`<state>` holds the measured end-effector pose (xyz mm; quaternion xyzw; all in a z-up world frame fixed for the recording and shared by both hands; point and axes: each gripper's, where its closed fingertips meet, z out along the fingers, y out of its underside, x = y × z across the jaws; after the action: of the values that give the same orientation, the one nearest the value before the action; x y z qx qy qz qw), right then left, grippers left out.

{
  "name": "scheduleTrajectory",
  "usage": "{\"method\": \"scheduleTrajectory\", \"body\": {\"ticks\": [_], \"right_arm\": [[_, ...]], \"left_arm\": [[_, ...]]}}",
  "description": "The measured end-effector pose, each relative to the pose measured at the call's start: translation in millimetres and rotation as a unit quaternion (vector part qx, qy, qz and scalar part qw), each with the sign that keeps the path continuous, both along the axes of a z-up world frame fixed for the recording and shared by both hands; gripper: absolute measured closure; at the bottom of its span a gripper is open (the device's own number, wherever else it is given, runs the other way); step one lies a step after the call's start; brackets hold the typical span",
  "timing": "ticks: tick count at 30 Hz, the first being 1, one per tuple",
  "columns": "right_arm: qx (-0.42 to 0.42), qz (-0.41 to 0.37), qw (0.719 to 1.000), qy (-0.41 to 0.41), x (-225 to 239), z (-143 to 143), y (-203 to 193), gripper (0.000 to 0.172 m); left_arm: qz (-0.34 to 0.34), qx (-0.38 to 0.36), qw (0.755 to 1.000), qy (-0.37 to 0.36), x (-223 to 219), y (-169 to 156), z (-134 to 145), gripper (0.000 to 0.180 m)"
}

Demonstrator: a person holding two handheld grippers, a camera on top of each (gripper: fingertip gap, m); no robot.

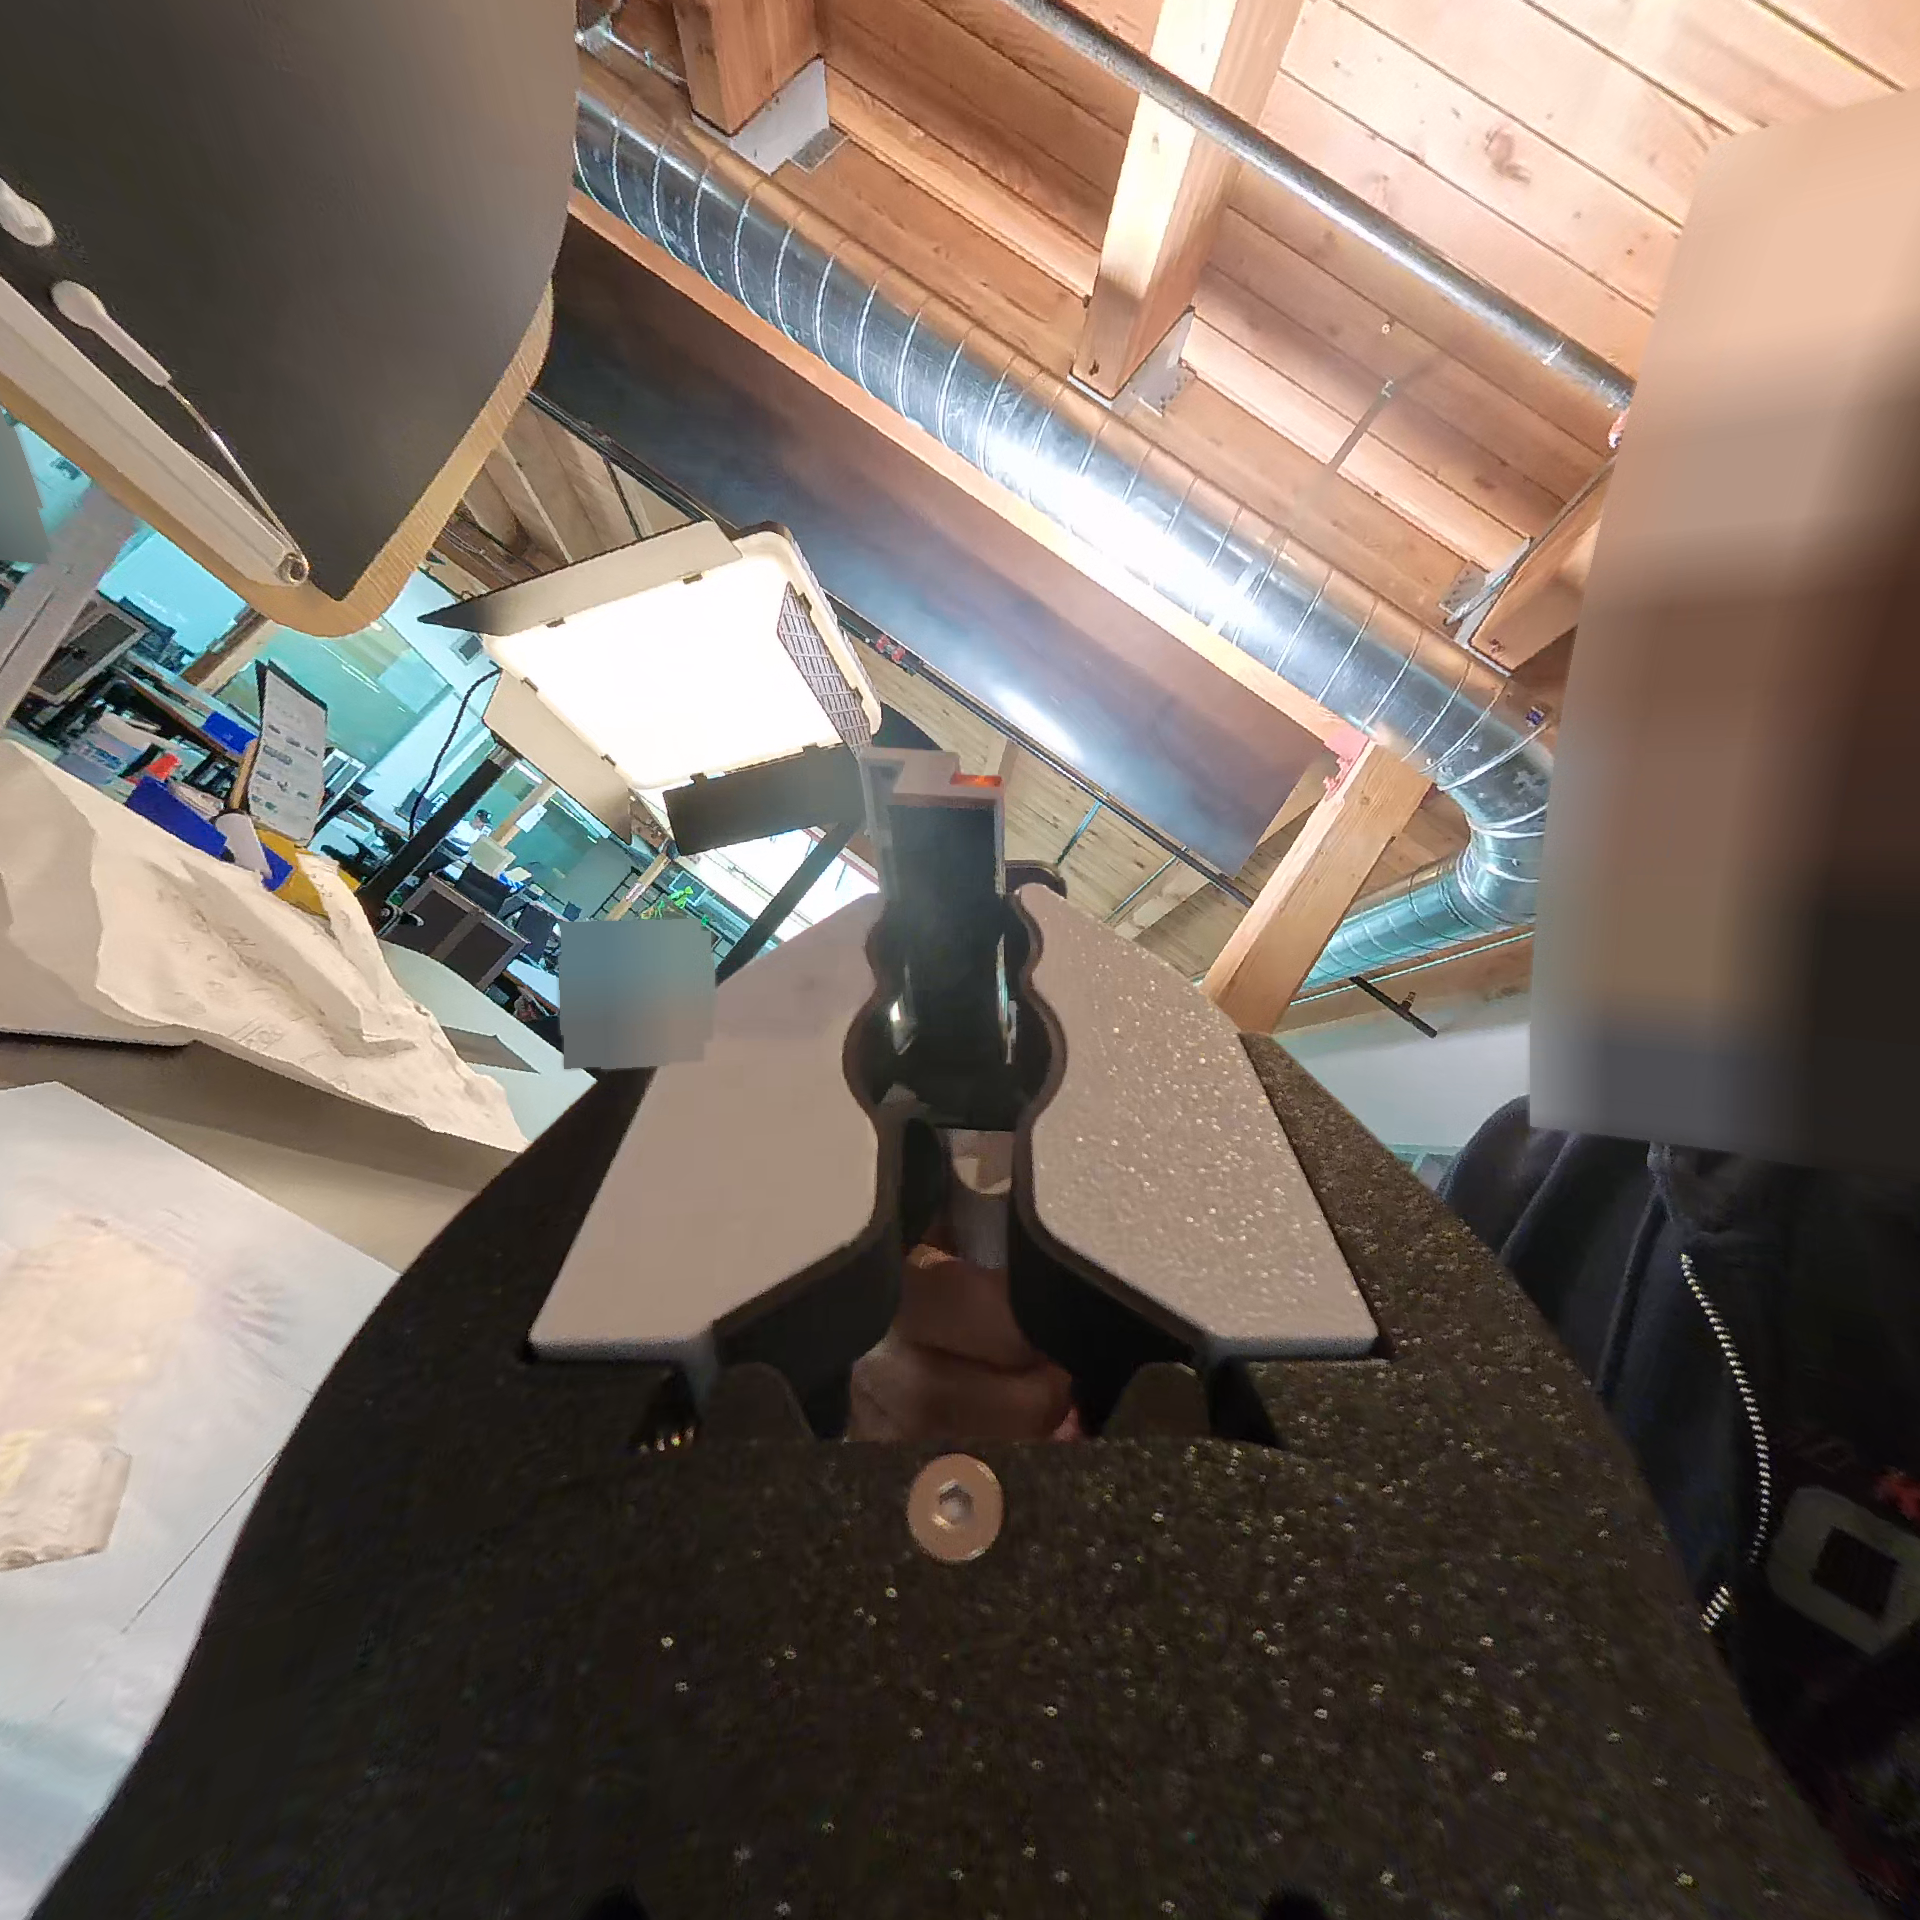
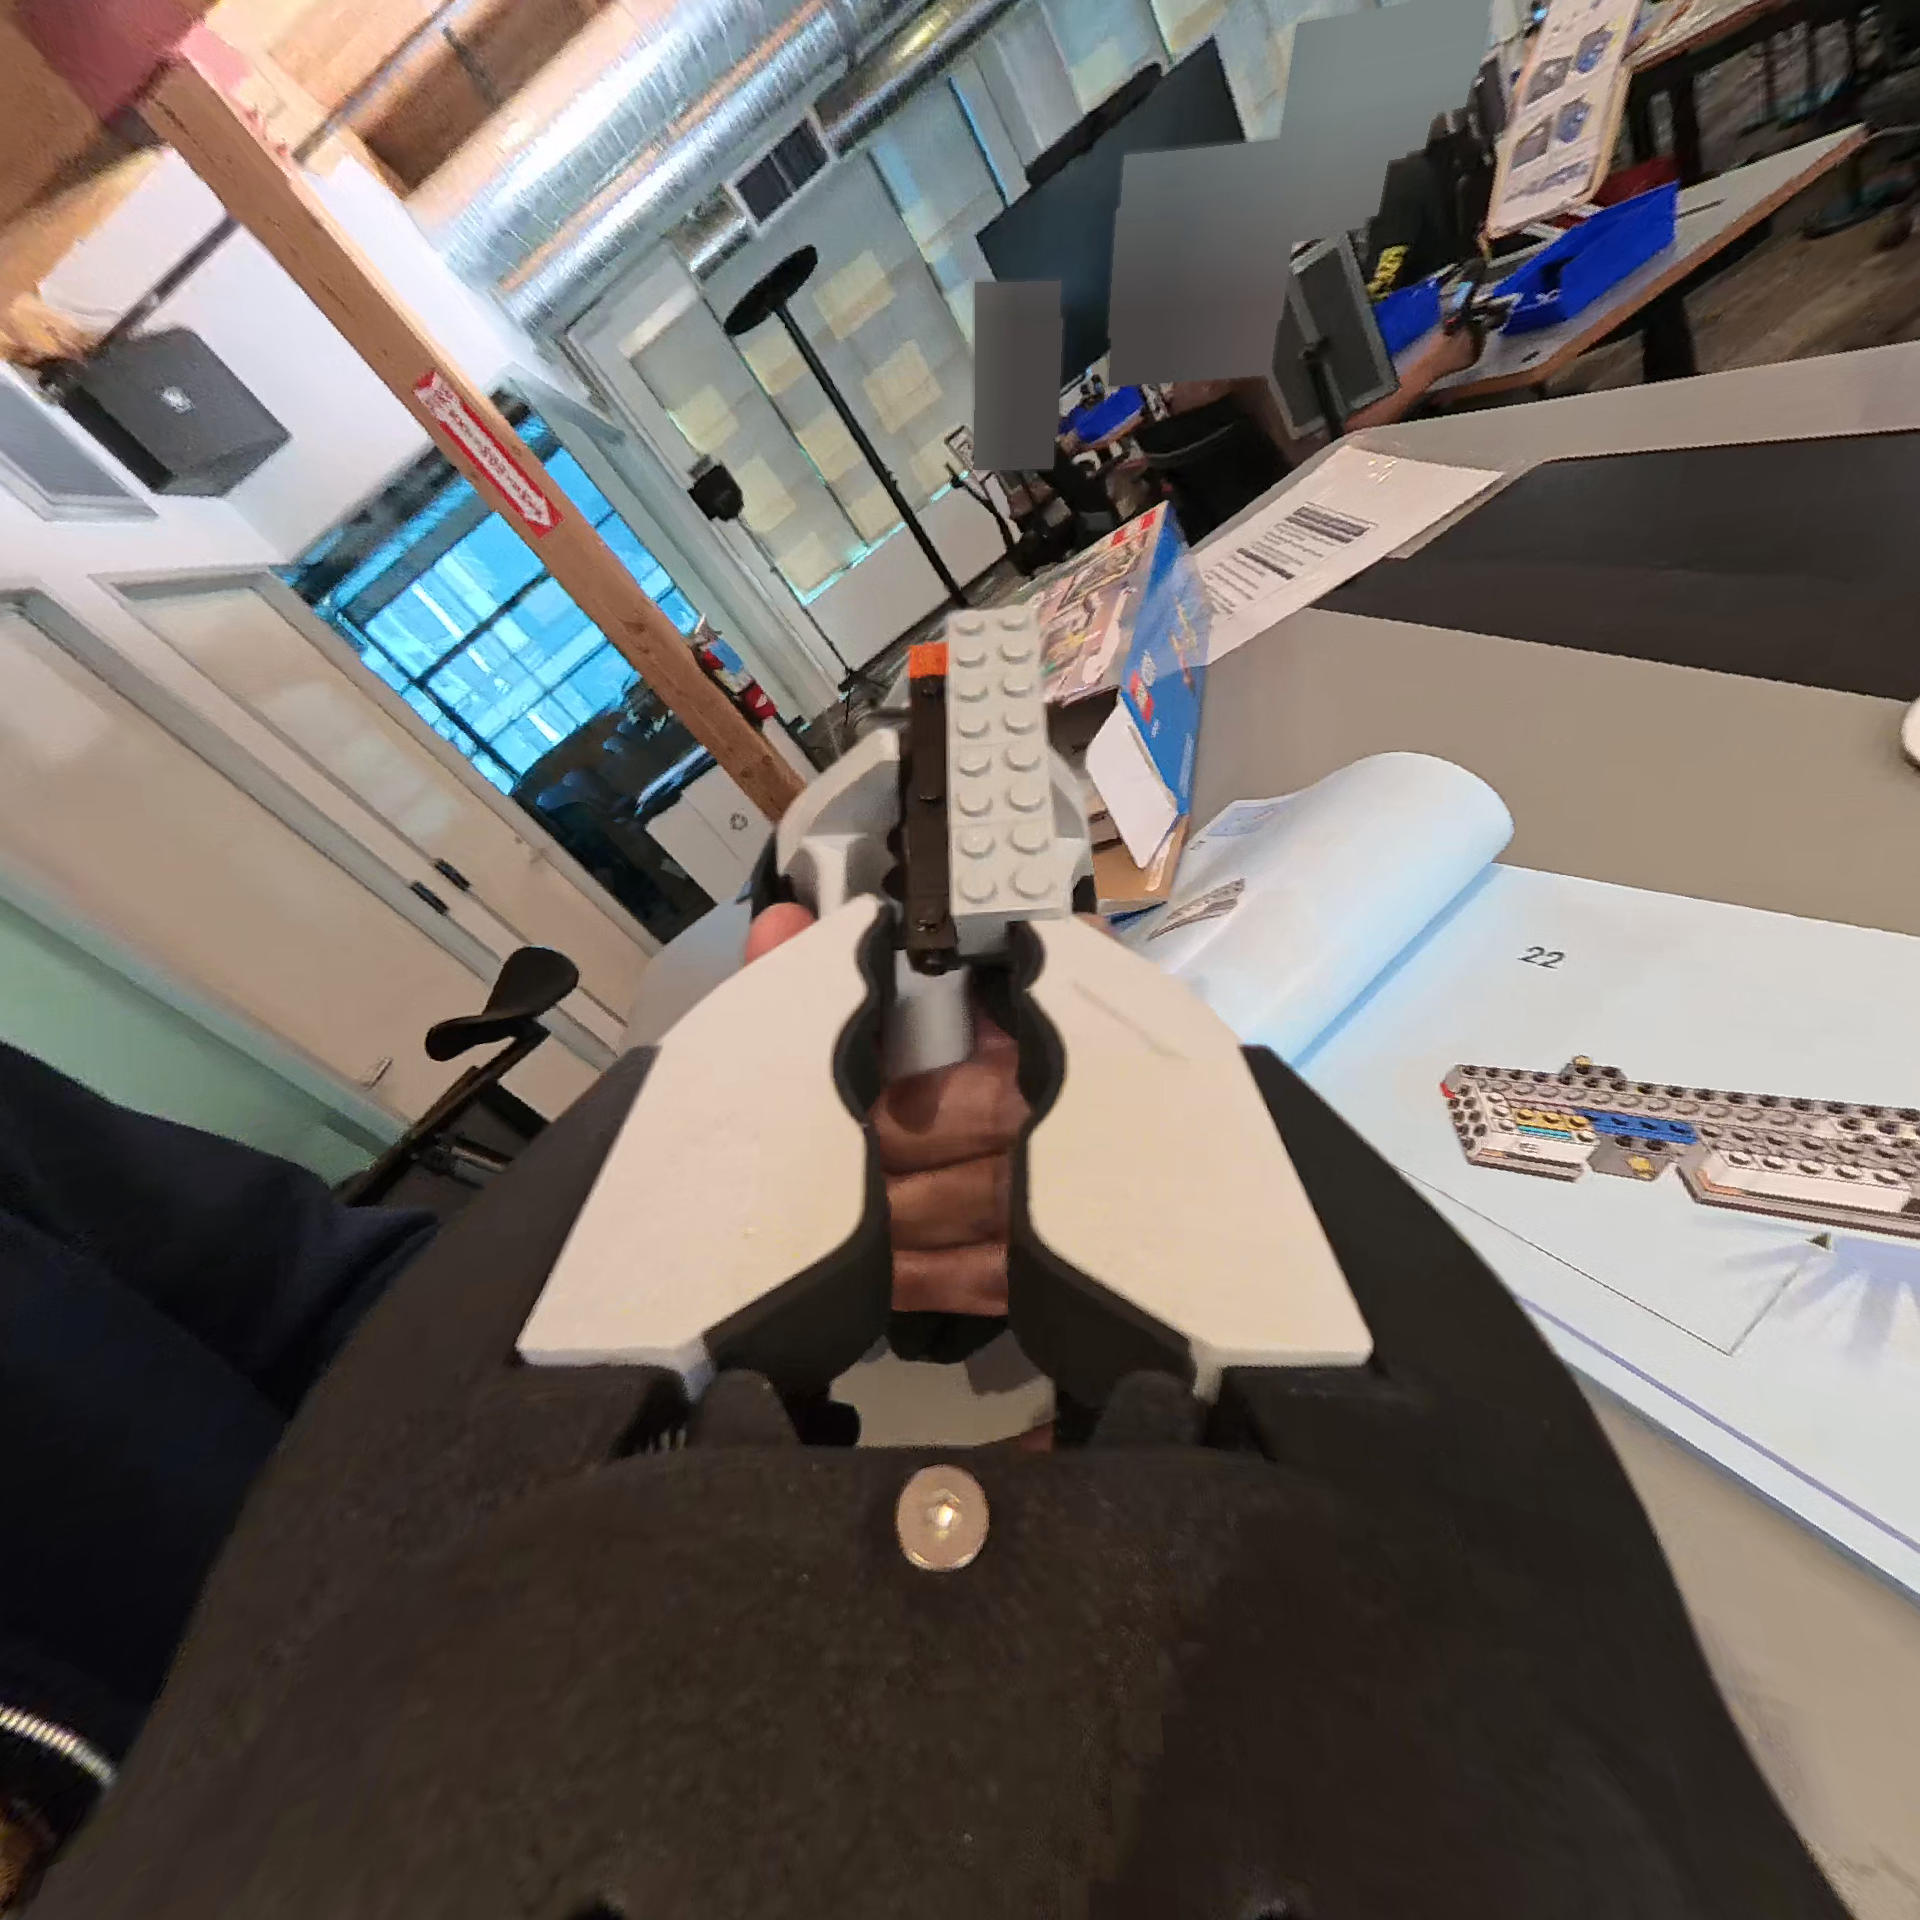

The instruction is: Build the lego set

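- Left gripper [image 1: 951,935] is clenching a small brick assembly [image 1: 940,862], dark underneath with pale grey sides and an orange piece at its far end, raised toward the wooden ceiling [image 1: 1351,260].
- Right gripper [image 2: 951,935] is grasping that same studded grey-and-black assembly [image 2: 1003,769] from the opposite side, so both are gripping one build in mid-air.
- Lying open on the surface [image 2: 1714,1621] at right, an instruction booklet [image 2: 1621,1039] is showing a much longer grey model; the held piece is looking far smaller than that.
- Crumpled white paper [image 1: 239,935] is sitting on the surface at left.
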<state>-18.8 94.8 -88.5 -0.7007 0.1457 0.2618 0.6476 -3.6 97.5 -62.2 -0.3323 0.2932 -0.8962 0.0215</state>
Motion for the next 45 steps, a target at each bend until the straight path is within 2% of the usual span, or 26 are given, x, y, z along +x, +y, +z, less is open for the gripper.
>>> {"method": "scheduleTrajectory", "body": {"ticks": [3,9,16,20,22,24,27,33,34,38,45], "right_arm": [[0.015,0.009,1.0,0.017,2.8,-2.5,-3.7,0.154],[0.02,0.032,0.999,0.034,8.4,-1.1,-12.7,0.155],[0.021,0.043,0.999,0.004,1.8,-0.1,-13.0,0.155],[0.016,0.044,0.999,-0.022,1.2,1.8,-14.6,0.154],[-0.004,0.032,0.998,-0.063,3.7,-1.8,-16.4,0.146],[-0.047,0.035,0.992,-0.111,4.5,-14.1,-20.0,0.138],[-0.151,0.054,0.971,-0.176,1.8,-46.3,-29.1,0.138],[-0.341,0.118,0.887,-0.287,-24.8,-111.8,-78.3,0.138],[-0.353,0.125,0.878,-0.298,-30.2,-116.3,-83.6,0.138],[-0.347,0.133,0.885,-0.28,-46.9,-126.2,-83.0,0.142],[-0.365,0.128,0.875,-0.293,-48.0,-142.2,-82.9,0.151]], "left_arm": [[0.001,0.025,1.0,0.007,2.0,-4.9,-3.1,0.163],[0.013,0.134,0.991,0.016,3.1,-20.6,-13.0,0.161],[-0.004,0.097,0.995,0.006,0.6,-27.4,-8.6,0.163],[0.007,0.104,0.995,-0.007,-1.9,-28.8,-6.2,0.164],[0.023,0.096,0.995,-0.018,-3.0,-24.7,-2.7,0.164],[0.043,0.08,0.995,-0.034,-6.1,-14.9,2.3,0.163],[0.074,0.088,0.992,-0.058,-11.0,-3.1,6.5,0.164],[0.085,0.114,0.987,-0.08,-15.0,-2.9,8.8,0.163],[0.085,0.115,0.987,-0.078,-14.6,-3.2,8.2,0.163],[0.086,0.125,0.986,-0.073,-12.5,-4.1,6.4,0.163],[0.075,0.13,0.987,-0.064,-7.7,-9.3,2.5,0.163]]}}
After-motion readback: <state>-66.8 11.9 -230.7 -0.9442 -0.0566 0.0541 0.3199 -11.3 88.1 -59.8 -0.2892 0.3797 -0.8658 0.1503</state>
